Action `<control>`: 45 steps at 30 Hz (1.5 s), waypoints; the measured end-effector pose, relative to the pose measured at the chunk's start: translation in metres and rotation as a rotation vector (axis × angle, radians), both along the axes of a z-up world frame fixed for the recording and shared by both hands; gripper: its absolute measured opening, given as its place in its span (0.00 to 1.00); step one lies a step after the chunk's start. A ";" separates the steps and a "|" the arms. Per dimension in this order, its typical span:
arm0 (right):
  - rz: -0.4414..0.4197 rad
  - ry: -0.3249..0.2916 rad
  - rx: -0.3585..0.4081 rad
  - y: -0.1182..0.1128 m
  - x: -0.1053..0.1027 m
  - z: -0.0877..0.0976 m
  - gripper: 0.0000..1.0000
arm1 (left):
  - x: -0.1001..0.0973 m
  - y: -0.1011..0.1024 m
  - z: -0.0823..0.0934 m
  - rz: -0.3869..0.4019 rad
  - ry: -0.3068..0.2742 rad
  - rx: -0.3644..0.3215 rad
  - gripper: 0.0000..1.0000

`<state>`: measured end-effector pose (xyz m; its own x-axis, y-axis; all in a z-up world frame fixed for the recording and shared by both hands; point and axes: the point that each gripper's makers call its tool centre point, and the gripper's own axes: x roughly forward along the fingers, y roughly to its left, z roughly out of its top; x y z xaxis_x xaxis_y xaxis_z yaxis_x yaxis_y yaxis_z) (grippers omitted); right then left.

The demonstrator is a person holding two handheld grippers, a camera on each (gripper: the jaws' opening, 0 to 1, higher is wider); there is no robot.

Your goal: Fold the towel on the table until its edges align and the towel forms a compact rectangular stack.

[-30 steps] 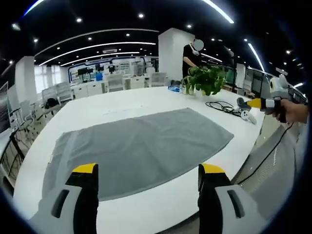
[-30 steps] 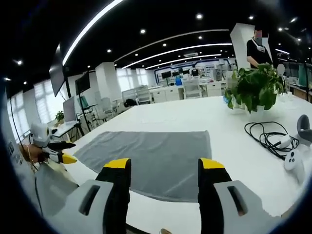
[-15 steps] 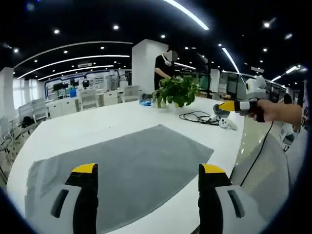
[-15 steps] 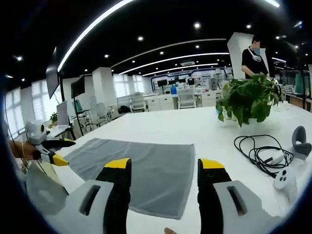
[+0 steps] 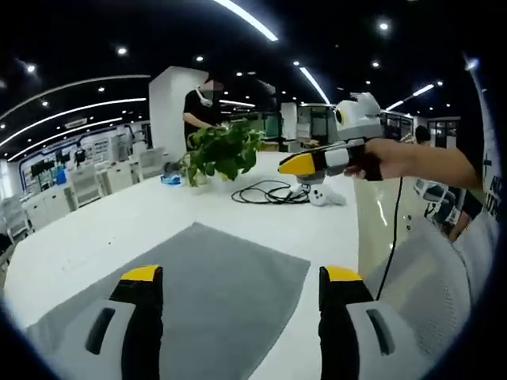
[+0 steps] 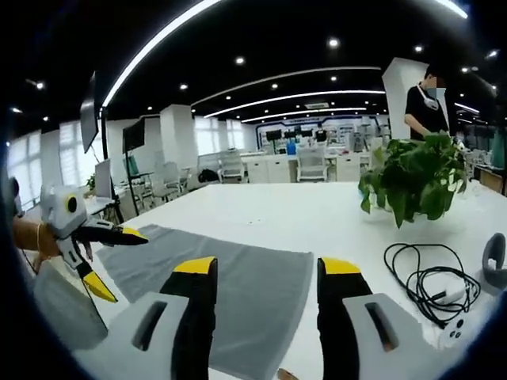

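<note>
Grey towel: lies flat and unfolded on the white table, just ahead of my jaws
My left gripper: jaws spread wide above the towel, grasping nothing
My right gripper: jaws also apart and empty, over the towel's corner
Cable: coiled on the table, beside a white controller
Plant: farther back, with a person behind it

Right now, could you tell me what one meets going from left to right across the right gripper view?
Left gripper → grey towel → potted plant → black cable → white controller.
</note>
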<state>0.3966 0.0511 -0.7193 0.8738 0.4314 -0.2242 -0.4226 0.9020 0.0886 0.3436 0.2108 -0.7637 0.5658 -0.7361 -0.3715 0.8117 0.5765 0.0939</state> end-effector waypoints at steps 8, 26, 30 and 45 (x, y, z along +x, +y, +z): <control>0.055 0.008 -0.038 0.008 0.032 -0.002 0.49 | 0.000 -0.040 -0.018 -0.131 -0.051 0.094 0.72; 0.007 0.087 -0.021 0.010 0.092 -0.030 0.41 | -0.011 -0.120 -0.067 -0.354 0.049 0.160 0.61; 0.015 0.116 -0.012 0.022 0.109 -0.042 0.39 | -0.014 -0.128 -0.080 -0.374 0.064 0.180 0.59; 0.022 0.196 -0.036 0.027 0.142 -0.093 0.38 | -0.030 -0.164 -0.114 -0.448 0.116 0.206 0.41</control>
<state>0.5384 0.0786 -0.8125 0.8025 0.4382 -0.4050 -0.4198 0.8970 0.1386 0.3135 0.0470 -0.8776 0.1573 -0.8019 -0.5764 0.9869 0.1482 0.0632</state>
